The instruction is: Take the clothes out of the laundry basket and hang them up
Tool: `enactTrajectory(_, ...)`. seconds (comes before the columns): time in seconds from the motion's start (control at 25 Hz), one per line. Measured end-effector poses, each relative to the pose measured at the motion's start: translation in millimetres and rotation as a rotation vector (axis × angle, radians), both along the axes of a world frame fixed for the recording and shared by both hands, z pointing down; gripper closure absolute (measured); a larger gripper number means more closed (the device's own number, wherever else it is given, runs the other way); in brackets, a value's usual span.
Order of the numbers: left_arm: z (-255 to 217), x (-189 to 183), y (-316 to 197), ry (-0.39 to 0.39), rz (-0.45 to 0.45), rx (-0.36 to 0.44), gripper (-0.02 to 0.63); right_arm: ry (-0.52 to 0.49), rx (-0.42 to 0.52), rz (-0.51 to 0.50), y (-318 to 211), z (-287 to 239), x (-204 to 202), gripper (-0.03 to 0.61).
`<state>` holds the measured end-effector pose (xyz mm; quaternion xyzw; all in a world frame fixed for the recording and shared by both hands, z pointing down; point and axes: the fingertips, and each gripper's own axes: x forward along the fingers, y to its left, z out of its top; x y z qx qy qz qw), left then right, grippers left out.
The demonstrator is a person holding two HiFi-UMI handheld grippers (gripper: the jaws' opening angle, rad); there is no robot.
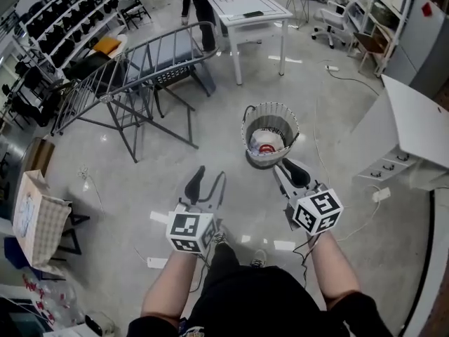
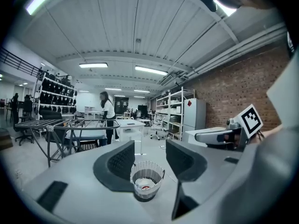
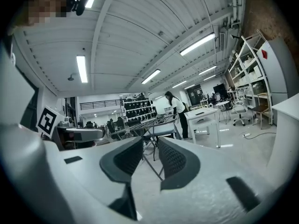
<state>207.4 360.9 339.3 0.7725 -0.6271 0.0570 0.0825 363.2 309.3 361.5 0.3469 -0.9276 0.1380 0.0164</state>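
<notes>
- Left hand-held gripper [image 1: 208,181]: jaws stand well apart with nothing between the pads; the basket only shows beyond the gap.
- Right hand-held gripper [image 1: 287,174]: jaws a narrow way apart, also empty.
- Laundry basket [image 1: 247,126] stands on the floor just ahead of both, with clothes [image 1: 266,143] bundled at its bottom.
- It would be best to reach steeply down inside the rim, pinch a fold of cloth rather than the wall, then lift clear.
- Drying rack [image 1: 133,69] stands farther off to the left, ready for hanging.
</notes>
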Motion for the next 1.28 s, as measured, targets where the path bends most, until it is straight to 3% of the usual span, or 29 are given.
enactTrajectory(0.36, 17, -40, -63, 0.045, 0.09, -0.022, 0.403, 0.049, -0.002, 0.059, -49, 4, -40, 0.43)
enactTrajectory(0.84, 37, -110, -152, 0.083, 0.24, -0.048, 0.385, 0.075, -0.013, 0.215, -119, 9, -97, 0.376)
enactTrajectory(1.28, 44, -125, -190, 0.107, 0.3, -0.052, 0.382, 0.091, -0.018, 0.277, -146, 9, -111, 0.362)
